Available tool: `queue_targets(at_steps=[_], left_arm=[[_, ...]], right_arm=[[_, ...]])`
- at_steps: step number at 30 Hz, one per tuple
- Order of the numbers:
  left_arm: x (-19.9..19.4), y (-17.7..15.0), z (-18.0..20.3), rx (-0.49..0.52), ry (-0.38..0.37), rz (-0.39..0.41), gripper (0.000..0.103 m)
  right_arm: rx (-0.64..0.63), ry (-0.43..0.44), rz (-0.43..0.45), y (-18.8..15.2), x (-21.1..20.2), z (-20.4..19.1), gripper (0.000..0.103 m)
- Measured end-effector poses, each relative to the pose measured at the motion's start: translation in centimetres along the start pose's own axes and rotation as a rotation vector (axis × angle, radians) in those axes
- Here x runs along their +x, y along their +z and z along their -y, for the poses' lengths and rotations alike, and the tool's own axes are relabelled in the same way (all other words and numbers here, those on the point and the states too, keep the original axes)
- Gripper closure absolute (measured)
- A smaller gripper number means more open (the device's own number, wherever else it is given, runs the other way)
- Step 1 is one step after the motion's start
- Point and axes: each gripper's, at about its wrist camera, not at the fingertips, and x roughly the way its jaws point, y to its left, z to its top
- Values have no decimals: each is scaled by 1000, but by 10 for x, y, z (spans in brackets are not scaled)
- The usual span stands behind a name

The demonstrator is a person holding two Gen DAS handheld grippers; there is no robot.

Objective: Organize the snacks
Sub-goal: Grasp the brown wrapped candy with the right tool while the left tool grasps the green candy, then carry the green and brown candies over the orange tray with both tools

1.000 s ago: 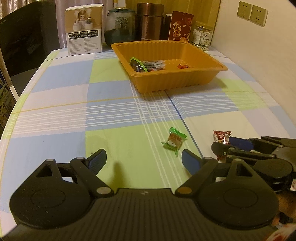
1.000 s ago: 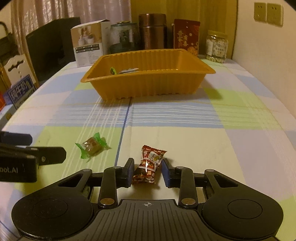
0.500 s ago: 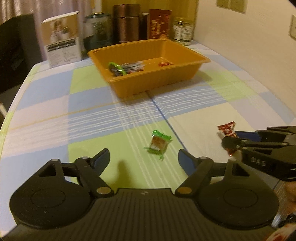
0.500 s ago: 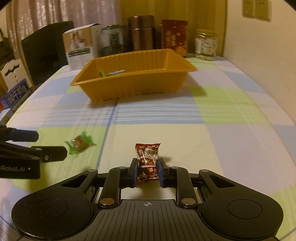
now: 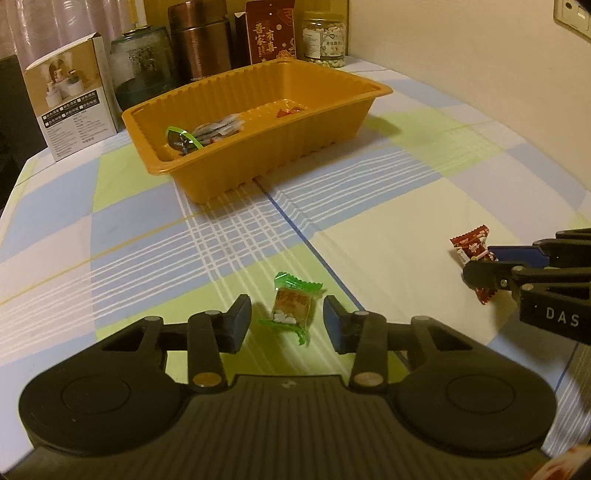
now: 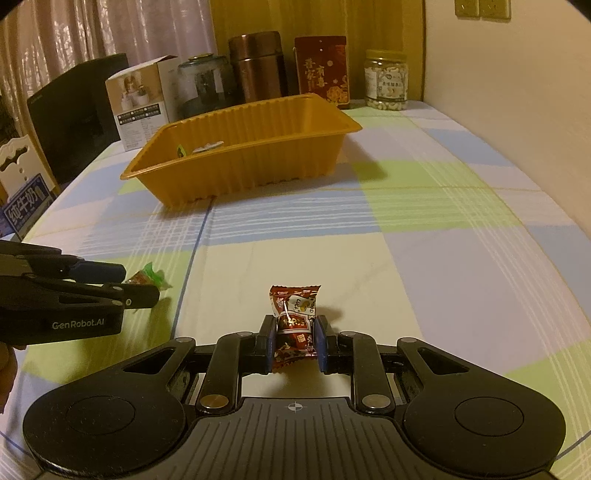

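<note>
1. Left gripper (image 5: 287, 320): matte black plastic arms, blue rubbery pads, brass-looking rivets. Jaws just been closing, gap visible on both sides of the green-wrapped candy (image 5: 292, 309), so straddling it, not pinching.
2. Same candy: crinkly translucent green wrapper with frilly crimped ends, brownish square block inside, lying flat on the tablecloth (image 5: 388, 206).
3. Right gripper (image 6: 294, 345): clamped tight on the red-wrapped candy (image 6: 293, 321), pads pressing into both sides of the glossy, wrinkled foil-ish packet, serrated top edge sticking up past the fingertips. From the left wrist view, same packet (image 5: 472, 254) caught in the black jaws out to the right.
4. Orange tray (image 5: 258, 155): thin moulded plastic, ribbed fluted walls, flat rolled rim, rectangular with rounded corners. Sitting further back on the table, well apart from both candies. A few wrapped snacks (image 5: 207, 133) already inside, plus a small reddish one (image 5: 290, 110) at the far end.
5. Tablecloth: smooth, checked in pale blue, lime green and cream, thin white stripes.
6. Along the back: cardboard box (image 5: 74, 96), dark glass jar (image 5: 142, 62), coppery metal canister (image 5: 201, 40), red printed box (image 5: 271, 31), clear jar of pale nuts (image 5: 325, 38).
</note>
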Motion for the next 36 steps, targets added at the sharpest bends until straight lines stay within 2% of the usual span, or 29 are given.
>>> queue_targets(at_steps=[8,16,21,27,36], left_arm=[[1,1,2,-20,-6,-7,84],[-10,-5,6,-111,-9,-26,85],[-23,-7,7,-157,-14,-27,85],[-41,1,6,-205,-12,-6,85],[-52,22,4,-233,-10,29,85]], right_arm=[[1,1,-2,-1,0,-1,81],[8,12,-4,-1,0,-1,81],[25,57,-11,5,-4,-2,81],[26,91,3,18,-10,-5,81],[2,90,37,44,-15,8,81]])
